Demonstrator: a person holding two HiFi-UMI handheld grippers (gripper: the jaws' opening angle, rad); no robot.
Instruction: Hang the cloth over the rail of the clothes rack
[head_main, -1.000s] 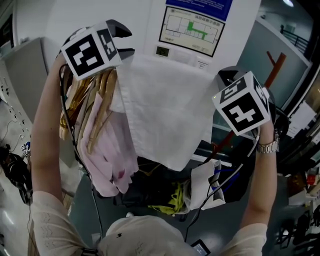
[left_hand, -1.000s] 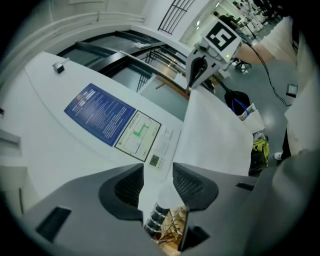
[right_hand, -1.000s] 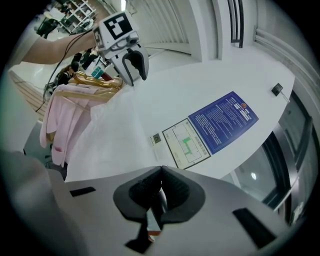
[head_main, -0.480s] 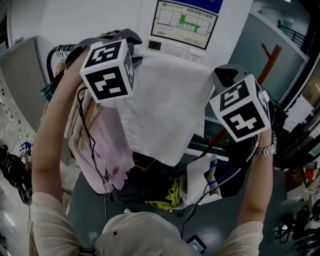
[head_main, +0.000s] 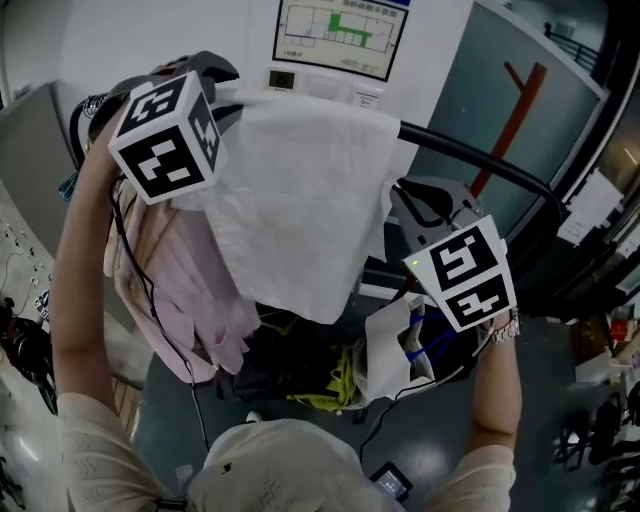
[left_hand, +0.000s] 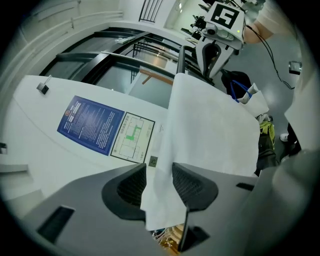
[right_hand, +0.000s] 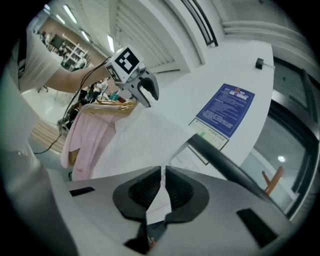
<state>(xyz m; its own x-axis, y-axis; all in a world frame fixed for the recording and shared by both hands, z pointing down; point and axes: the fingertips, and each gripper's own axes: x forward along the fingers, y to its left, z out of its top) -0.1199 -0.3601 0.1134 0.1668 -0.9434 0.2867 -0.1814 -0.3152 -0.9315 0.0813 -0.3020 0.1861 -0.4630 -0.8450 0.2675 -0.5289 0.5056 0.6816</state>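
A white cloth (head_main: 300, 200) hangs draped over the black rail (head_main: 480, 165) of the clothes rack. My left gripper (head_main: 228, 88) is at the cloth's upper left corner, up by the rail. In the left gripper view its jaws (left_hand: 159, 182) stand open, with the cloth's edge (left_hand: 215, 130) running loosely between the pads. My right gripper (head_main: 402, 198) is lower, at the cloth's right edge below the rail. In the right gripper view it (right_hand: 163, 182) is shut on a fold of the cloth (right_hand: 135, 135), with the rail (right_hand: 225, 162) just beyond.
Pink garments (head_main: 190, 290) on wooden hangers crowd the rack to the left of the cloth. A wall with a floor-plan sign (head_main: 340, 30) stands close behind. A red-brown coat stand (head_main: 510, 120) rises at the right. Bags and cables (head_main: 330, 380) lie below.
My right gripper has sunk from rail height to below the rail, so the rail's right stretch now shows. The left gripper has stayed at the cloth's top left corner.
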